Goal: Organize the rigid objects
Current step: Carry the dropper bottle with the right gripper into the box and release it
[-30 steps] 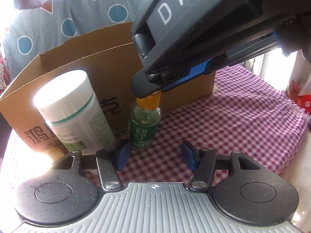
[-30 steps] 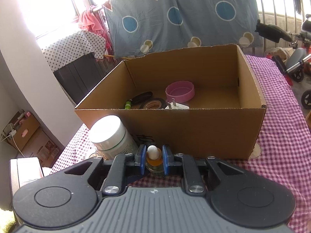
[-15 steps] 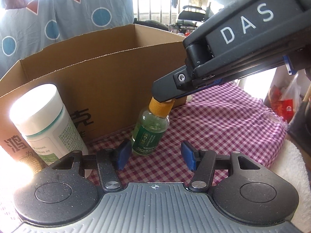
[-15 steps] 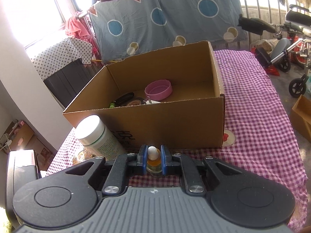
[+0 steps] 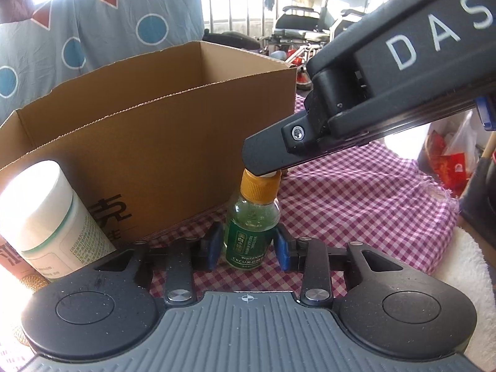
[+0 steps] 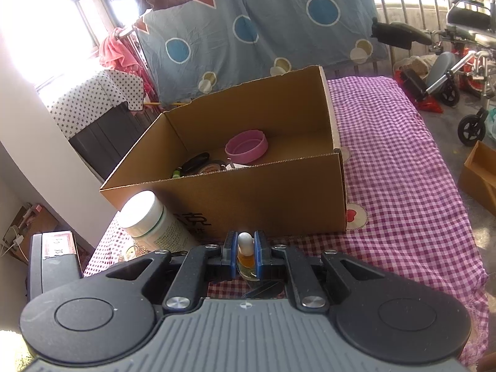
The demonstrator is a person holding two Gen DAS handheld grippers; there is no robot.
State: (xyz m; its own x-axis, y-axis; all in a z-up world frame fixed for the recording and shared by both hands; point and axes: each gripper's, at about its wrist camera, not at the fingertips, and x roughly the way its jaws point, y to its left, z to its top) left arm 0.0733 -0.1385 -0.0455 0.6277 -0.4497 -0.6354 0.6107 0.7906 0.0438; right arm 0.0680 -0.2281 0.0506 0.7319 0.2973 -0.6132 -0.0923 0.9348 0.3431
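Observation:
A small green glass bottle (image 5: 251, 226) with an orange cap stands on the checked cloth in front of the cardboard box (image 5: 148, 142). My right gripper (image 6: 245, 255) is shut on the bottle's cap (image 6: 245, 255), reaching in from above right in the left wrist view (image 5: 263, 158). My left gripper (image 5: 248, 248) has its blue pads on either side of the bottle's body, close to it or touching. A white tub (image 5: 46, 217) stands left of the bottle, also in the right wrist view (image 6: 152, 221).
The box (image 6: 248, 192) holds a pink lid (image 6: 246, 147), a black item and other small things. A purple checked cloth (image 6: 403, 186) covers the surface. A small carton (image 6: 480, 173) sits far right. A wheelchair (image 6: 458, 62) stands beyond.
My left gripper has narrowed around the bottle's body and moved closer to it. The right gripper keeps its hold on the cap and the view has swung left of the box.

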